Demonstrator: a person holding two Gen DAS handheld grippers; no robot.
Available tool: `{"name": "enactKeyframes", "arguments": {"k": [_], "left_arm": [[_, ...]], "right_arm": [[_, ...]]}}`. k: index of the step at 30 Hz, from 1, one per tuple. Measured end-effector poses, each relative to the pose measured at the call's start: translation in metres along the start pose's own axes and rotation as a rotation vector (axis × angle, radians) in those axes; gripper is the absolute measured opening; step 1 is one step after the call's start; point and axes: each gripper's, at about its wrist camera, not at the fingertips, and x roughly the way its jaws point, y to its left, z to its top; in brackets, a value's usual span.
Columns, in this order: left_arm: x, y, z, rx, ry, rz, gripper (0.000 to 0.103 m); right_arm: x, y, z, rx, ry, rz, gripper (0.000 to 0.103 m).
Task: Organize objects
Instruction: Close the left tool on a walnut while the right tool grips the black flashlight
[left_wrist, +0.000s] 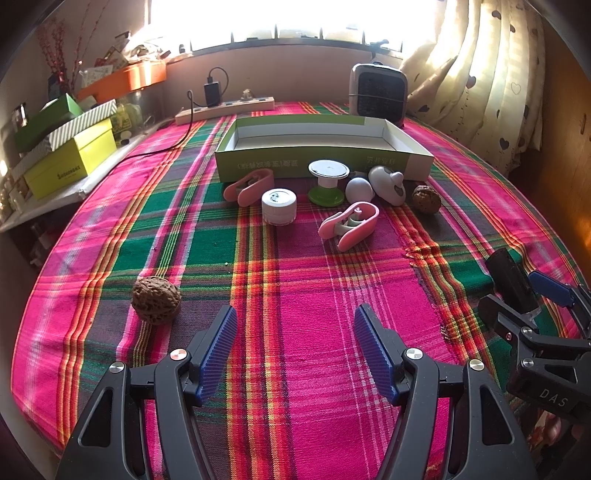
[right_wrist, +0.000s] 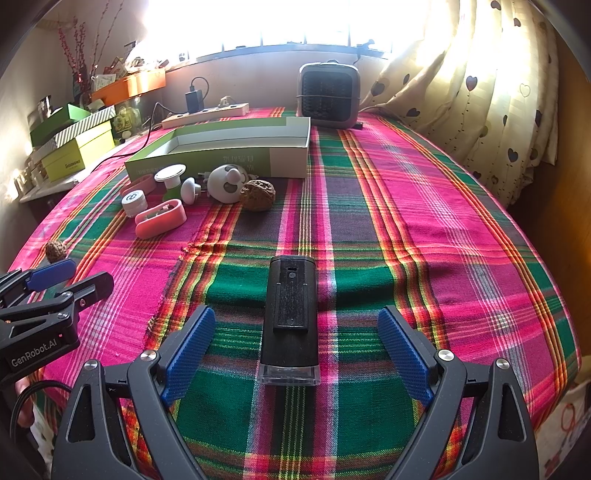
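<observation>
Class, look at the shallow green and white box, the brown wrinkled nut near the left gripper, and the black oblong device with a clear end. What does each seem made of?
Shallow green and white box: likely printed cardboard, matte, with thin folded walls.
Brown wrinkled nut: apparently natural walnut shell, deeply ridged and dull.
Black oblong device: probably matte plastic, with a transparent, glossy end cap.

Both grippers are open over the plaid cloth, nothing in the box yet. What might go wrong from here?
1. The walnut near the left gripper is round and may roll off the cloth if nudged.
2. The black device lies lengthwise between the right gripper's fingers; its smooth sides might slip.
3. The small items crowd against the box front; lifting one may knock the ball away.
</observation>
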Motion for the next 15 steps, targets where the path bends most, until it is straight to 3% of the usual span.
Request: {"name": "enactKeyframes", "arguments": {"k": [7,10,15], "left_arm": [[-0.005,0.009,0.000,0.001,0.007,-0.039,0.065],[-0.011,0.016,-0.001,0.003,-0.026,-0.012,0.065],[-0.019,0.038,-0.004,-0.052,-0.048,0.004,0.065]], "right_arm": [[-0.001,-0.003,-0.005,-0.002,-0.003,0.010,0.089],[-0.002,-0.003,-0.001,-0.002,-0.006,0.014,0.087],[0.000,-0.002,0.001,-0.012,-0.016,0.009,0.075]]}}
